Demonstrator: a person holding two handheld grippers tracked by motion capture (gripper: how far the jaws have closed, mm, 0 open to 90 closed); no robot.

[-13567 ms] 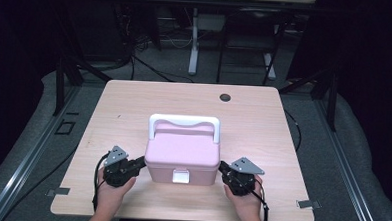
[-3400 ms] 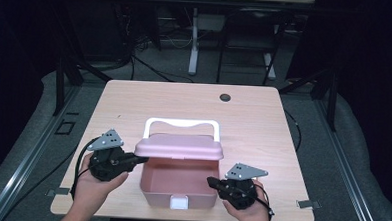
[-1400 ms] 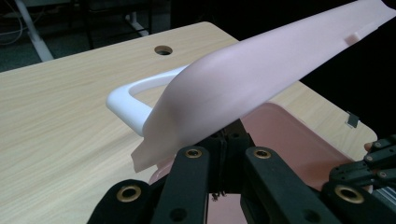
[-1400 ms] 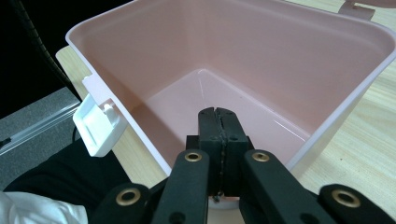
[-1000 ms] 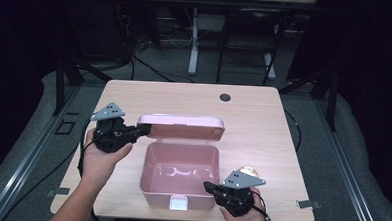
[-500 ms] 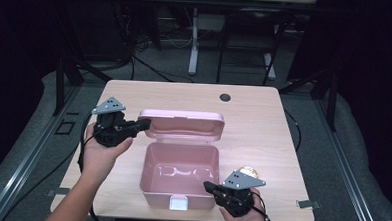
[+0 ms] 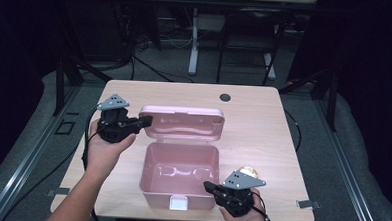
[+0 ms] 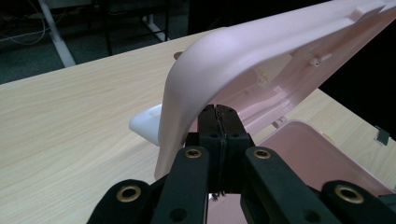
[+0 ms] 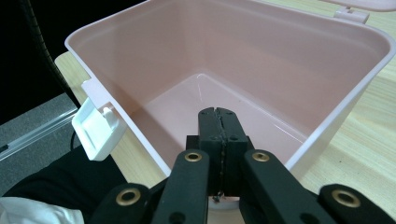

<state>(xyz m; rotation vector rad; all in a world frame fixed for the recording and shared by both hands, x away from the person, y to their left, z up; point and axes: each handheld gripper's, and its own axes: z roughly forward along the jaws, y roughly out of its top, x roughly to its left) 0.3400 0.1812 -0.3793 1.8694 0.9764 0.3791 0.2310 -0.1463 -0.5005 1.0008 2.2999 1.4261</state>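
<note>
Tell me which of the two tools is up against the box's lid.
The left tool, shut, its tip at the left edge of the raised pink lid. The right tool sits at the box's front right corner instead.

light wood table [image 7: 263,118], open pink box [image 7: 180,182] near front edge, lid tipped back behind it, small dark round disc [image 7: 225,97] near far edge, well apart from box
</note>
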